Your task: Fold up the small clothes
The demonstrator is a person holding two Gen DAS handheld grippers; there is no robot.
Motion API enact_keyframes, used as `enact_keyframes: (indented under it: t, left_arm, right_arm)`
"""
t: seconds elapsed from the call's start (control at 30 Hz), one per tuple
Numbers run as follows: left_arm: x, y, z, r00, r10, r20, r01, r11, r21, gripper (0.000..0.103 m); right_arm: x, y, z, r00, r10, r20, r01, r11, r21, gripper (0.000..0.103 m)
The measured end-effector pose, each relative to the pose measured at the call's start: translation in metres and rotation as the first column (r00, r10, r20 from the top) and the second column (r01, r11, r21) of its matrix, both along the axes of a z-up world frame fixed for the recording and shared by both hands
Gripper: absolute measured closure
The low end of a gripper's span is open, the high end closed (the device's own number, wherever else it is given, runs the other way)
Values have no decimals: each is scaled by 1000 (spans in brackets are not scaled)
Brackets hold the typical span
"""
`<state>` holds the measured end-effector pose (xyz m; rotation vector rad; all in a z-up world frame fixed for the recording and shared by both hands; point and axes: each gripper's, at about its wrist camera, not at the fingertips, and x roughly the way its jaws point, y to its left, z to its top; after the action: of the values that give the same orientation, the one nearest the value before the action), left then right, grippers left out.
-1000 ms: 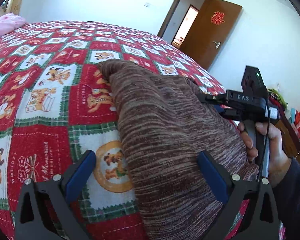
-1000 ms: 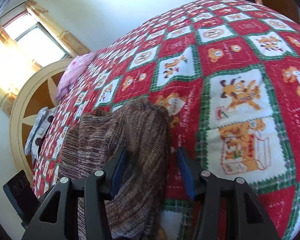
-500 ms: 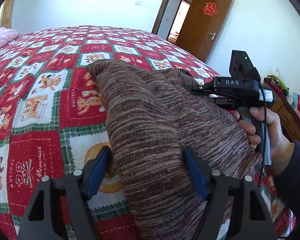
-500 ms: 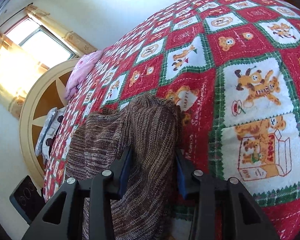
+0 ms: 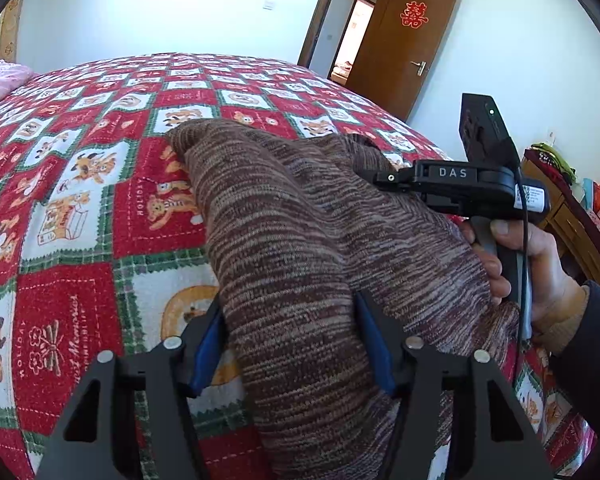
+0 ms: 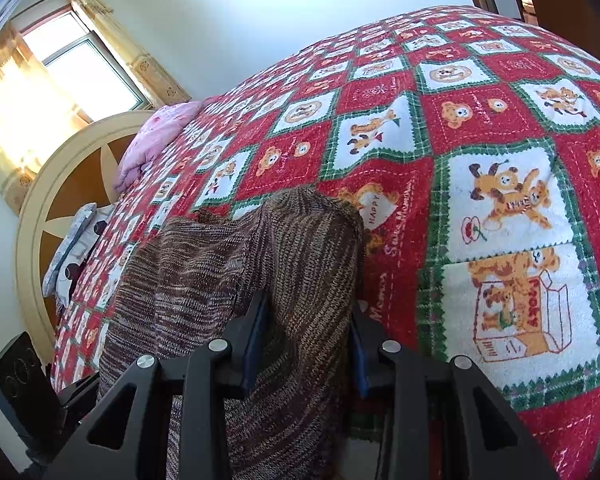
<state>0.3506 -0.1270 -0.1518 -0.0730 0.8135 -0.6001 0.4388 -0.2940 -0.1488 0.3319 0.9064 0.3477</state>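
From the left wrist view, one brown knit garment lies on the bed's red bear-print quilt. The left gripper is clenched on a raised fold of it, the knit bulging between the two blue pads. The garment's near end is cut off below. The right gripper reaches in (tips hidden behind knit).

From the right wrist view, the right gripper is clamped on another fold of the same garment, whose lower part is hidden behind the fingers. One pink pillow lies near the headboard.
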Motion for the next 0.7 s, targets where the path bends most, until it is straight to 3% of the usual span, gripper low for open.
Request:
enact_keyframes:
  t: [0.27, 0.4, 0.7]
  left_arm:
    - [0, -9, 1, 1000, 6, 5, -7, 999, 53, 42]
    - [-3, -9, 5, 1000, 6, -6, -6, 998, 58, 59]
    - [-12, 2, 26, 999, 20, -48, -18, 999, 35, 71]
  right_arm:
    - [-1, 6, 3, 999, -35, -11, 34, 998, -44, 69]
    - [-11, 27, 16, 999, -34, 28, 38, 987, -157, 79]
    - [-31, 32, 49, 996, -26, 87, 36, 993, -109, 81]
